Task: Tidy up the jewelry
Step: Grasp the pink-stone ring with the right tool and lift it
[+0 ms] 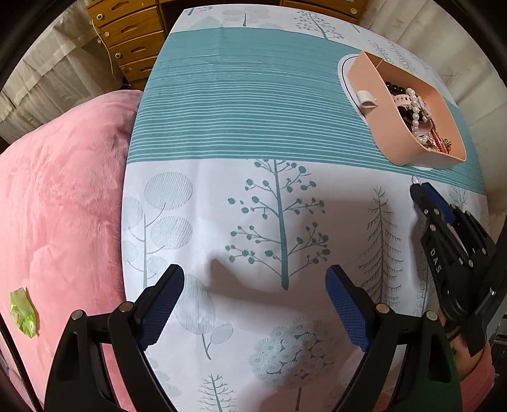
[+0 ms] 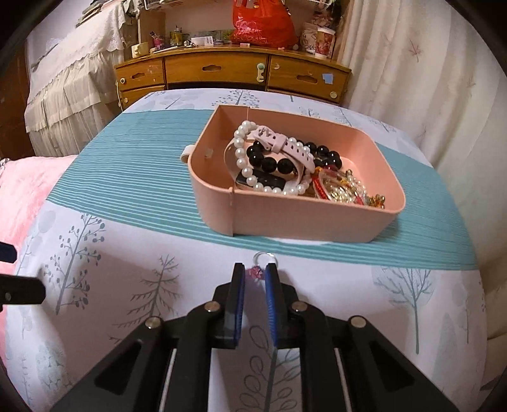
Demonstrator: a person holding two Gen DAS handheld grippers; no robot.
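A pink tray (image 2: 298,222) on the teal stripe of the tablecloth holds a pearl bracelet (image 2: 240,152), a black bead bracelet (image 2: 269,161), a pale pink watch (image 2: 285,142) and gold and red pieces (image 2: 342,190). Just in front of it, my right gripper (image 2: 255,273) is shut on a small silver ring with a pink charm (image 2: 265,256), low over the cloth. In the left wrist view the tray (image 1: 380,104) is at the upper right, with the right gripper (image 1: 419,194) and the ring (image 1: 415,180) below it. My left gripper (image 1: 255,285) points down, open, with only cloth between its fingers.
The tree-patterned cloth (image 1: 253,206) covers the table. A pink blanket (image 1: 63,206) with a green scrap (image 1: 23,312) on it lies to the left. A wooden dresser (image 2: 231,73) with clutter and a red bag (image 2: 263,25) stands behind, with curtains (image 2: 412,79) at the right.
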